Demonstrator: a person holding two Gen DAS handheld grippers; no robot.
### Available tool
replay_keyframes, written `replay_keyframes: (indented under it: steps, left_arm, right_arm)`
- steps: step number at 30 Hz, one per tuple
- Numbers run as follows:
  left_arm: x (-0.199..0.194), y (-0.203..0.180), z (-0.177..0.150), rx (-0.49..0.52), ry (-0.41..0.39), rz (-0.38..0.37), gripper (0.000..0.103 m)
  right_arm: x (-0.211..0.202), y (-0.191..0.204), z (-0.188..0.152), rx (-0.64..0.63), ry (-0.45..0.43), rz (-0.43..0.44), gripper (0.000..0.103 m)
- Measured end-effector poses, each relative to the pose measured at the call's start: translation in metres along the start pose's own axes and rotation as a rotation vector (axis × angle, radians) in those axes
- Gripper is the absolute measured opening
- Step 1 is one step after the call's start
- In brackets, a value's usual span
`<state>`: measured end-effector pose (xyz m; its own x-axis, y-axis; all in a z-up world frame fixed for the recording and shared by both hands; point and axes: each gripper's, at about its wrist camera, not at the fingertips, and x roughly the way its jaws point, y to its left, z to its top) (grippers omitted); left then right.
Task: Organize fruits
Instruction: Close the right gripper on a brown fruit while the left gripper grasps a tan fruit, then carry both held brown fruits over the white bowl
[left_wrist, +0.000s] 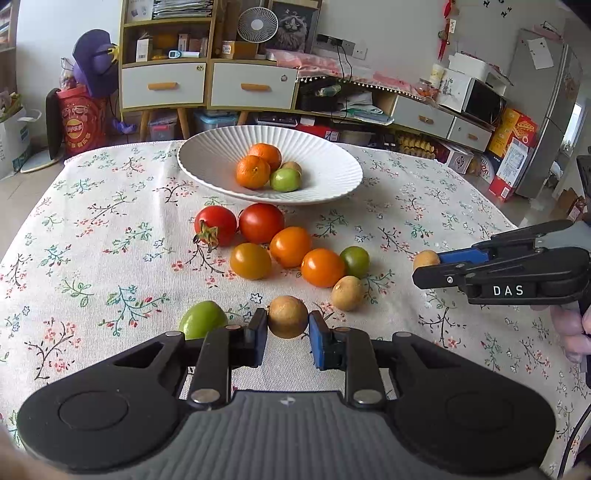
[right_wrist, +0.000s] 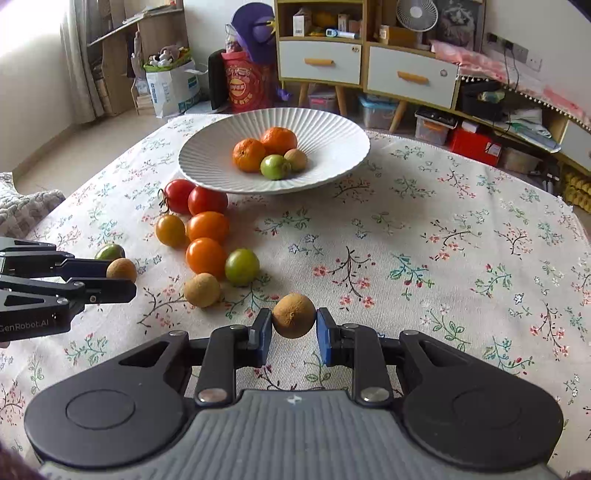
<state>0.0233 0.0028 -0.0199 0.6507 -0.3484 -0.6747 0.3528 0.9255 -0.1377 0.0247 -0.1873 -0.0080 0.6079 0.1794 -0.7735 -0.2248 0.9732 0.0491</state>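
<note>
My left gripper (left_wrist: 288, 323) is shut on a round brown fruit (left_wrist: 287, 314) just above the floral cloth, and a green fruit (left_wrist: 201, 324) lies beside its left finger. My right gripper (right_wrist: 293, 323) is shut on another brown fruit (right_wrist: 293, 314). Each gripper shows in the other's view: the right gripper (left_wrist: 430, 266) at the right edge, the left gripper (right_wrist: 123, 277) at the left edge. A white ribbed plate (left_wrist: 207, 155) at the far side holds two oranges (left_wrist: 253, 171), a green fruit and a brown one. Red tomatoes (left_wrist: 260, 221), orange tomatoes (left_wrist: 321, 266), a green one (left_wrist: 355, 261) and a brown fruit (left_wrist: 347, 292) lie loose in front of it.
The tablecloth (right_wrist: 443, 229) covers the whole table; its right half holds no objects. Behind the table stand cabinets with drawers (left_wrist: 162, 85), a fan, boxes and a fridge (left_wrist: 546, 110). A hand (left_wrist: 569, 328) grips the right tool.
</note>
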Motion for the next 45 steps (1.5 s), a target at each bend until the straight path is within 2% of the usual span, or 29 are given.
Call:
replay_keyframes:
  steps: [11, 20, 25, 29, 33, 37, 45]
  left_arm:
    - [-0.001, 0.0, 0.024, -0.04, -0.019, 0.002, 0.02]
    - [0.013, 0.003, 0.054, -0.114, -0.043, 0.001, 0.02]
    - [0.022, 0.007, 0.071, -0.187, -0.066, 0.007, 0.02]
    - [0.034, 0.01, 0.08, -0.2, -0.065, 0.023, 0.02]
    - [0.05, 0.013, 0.087, -0.193, -0.044, 0.021, 0.02]
    - [0.064, 0.011, 0.09, -0.132, -0.033, 0.036, 0.02]
    - [0.088, 0.014, 0.098, -0.086, 0.002, 0.043, 0.02]
  right_arm:
    - [-0.003, 0.004, 0.026, 0.03, -0.07, 0.001, 0.023]
    - [0.006, 0.005, 0.055, 0.067, -0.124, 0.009, 0.023]
    - [0.015, -0.001, 0.068, 0.114, -0.139, 0.002, 0.023]
    - [0.022, -0.004, 0.076, 0.138, -0.146, -0.006, 0.023]
    - [0.03, -0.008, 0.079, 0.159, -0.147, -0.007, 0.023]
    - [0.04, -0.01, 0.083, 0.163, -0.137, -0.001, 0.023]
    - [0.061, -0.013, 0.084, 0.16, -0.087, -0.004, 0.023]
